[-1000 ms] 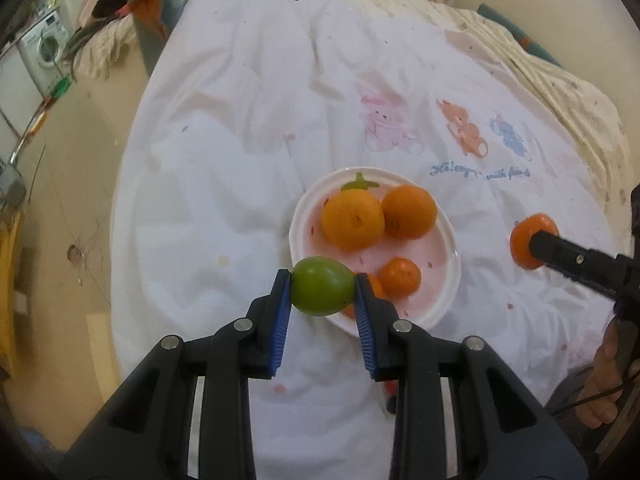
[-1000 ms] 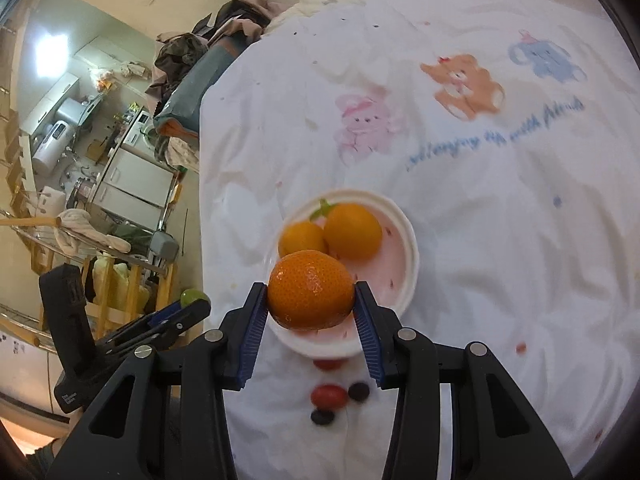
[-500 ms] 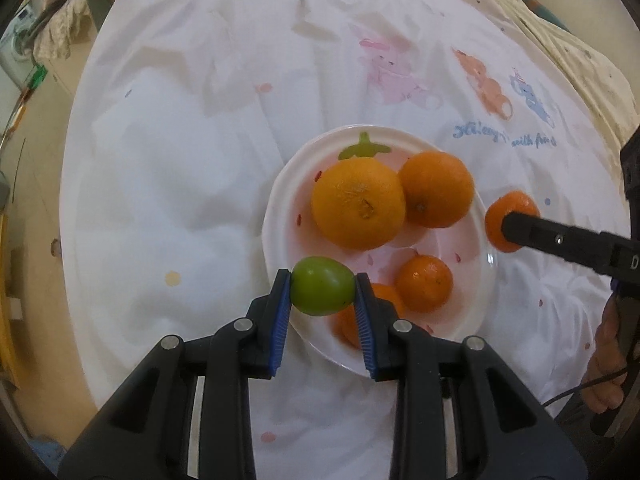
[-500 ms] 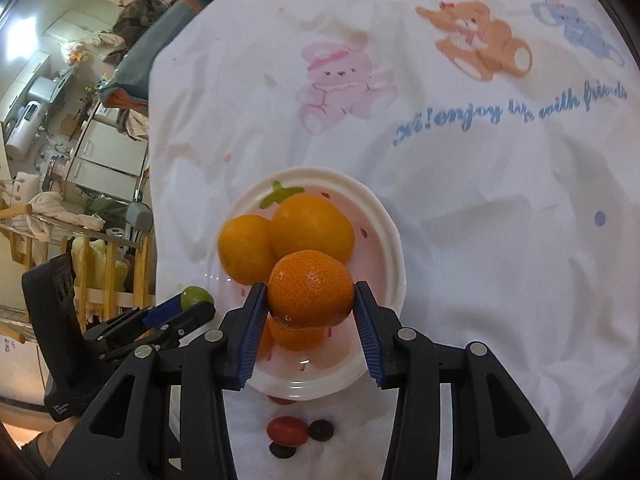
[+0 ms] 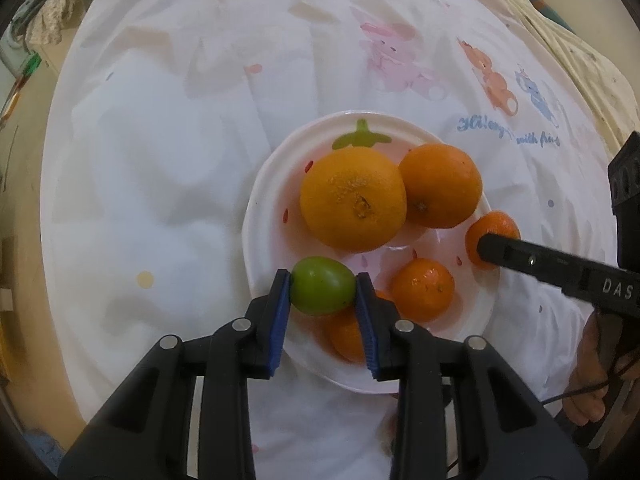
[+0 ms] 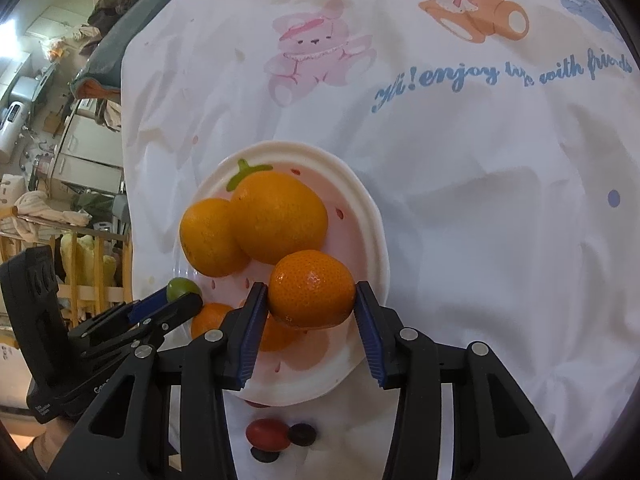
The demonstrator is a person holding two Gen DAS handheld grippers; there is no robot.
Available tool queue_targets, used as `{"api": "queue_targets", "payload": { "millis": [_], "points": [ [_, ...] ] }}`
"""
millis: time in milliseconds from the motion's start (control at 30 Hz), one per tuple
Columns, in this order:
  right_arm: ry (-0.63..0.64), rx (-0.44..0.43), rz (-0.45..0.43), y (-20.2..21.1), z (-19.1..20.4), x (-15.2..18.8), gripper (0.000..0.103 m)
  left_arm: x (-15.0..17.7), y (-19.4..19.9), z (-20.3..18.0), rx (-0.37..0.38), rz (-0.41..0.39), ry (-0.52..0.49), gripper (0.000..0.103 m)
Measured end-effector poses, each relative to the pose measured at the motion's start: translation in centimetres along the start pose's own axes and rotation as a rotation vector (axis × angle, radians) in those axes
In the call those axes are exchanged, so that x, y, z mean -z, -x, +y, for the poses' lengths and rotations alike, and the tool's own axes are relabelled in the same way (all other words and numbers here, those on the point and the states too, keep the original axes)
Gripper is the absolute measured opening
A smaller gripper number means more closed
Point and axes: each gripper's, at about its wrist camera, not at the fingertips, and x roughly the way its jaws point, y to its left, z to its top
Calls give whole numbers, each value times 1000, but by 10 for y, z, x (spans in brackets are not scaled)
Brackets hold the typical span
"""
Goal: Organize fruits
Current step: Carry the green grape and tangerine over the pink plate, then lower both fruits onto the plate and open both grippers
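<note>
A white plate (image 5: 256,216) with a pink middle and a printed green stalk sits on the desk, which is covered by a white cloth (image 5: 168,128) printed with cartoon bears and blue lettering. On the plate lie two large oranges (image 5: 354,200) side by side toward the far rim, and two small mandarins (image 5: 422,289) toward the near rim.

The left gripper (image 5: 322,294) hangs over the near left rim of the plate. Its blue-padded fingers (image 5: 280,312) flank a green fruit (image 5: 322,291); they have just been easing apart, yet both pads touch the fruit, so it is clamped between them.

The right gripper (image 6: 311,300) hangs over the near right part of the plate. Its fingers (image 6: 250,328) have likewise just widened a little and both sit against a tangerine (image 6: 311,289), above the mandarins.

Near the desk's front edge, just off the plate, lie a small red fruit (image 6: 267,434) and two dark ones (image 6: 302,435).
</note>
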Motion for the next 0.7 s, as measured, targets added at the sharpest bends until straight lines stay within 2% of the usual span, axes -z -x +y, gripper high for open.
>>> {"api": "queue_targets", "payload": {
  "millis": [33,100,300,367,433,567,633,700],
  "points": [
    [-3,-1,4,-1,0,0,48,-1,0,0,-3,2,2,43],
    [-7,2,8,-3,-1,1,48,-2,-1,-1,19,2,2,51],
    [-9,-11,-19,3,0,0,49,1,0,-9,2,5,-34,58],
    [-16,-16,-32,5,0,-1,58,1,2,-9,5,-3,-33,63],
    [-21,-24,-43,9,0,-2,63,0,5,-8,-6,-17,-31,71],
    [-8,-7,-67,18,2,-3,69,1,12,-8,-6,-37,-28,71],
    [1,1,-81,22,3,-4,74,6,15,-11,21,-31,-38,78],
    [-5,13,-92,26,2,-2,78,16,14,-19,12,-9,-86,80]
  ]
}}
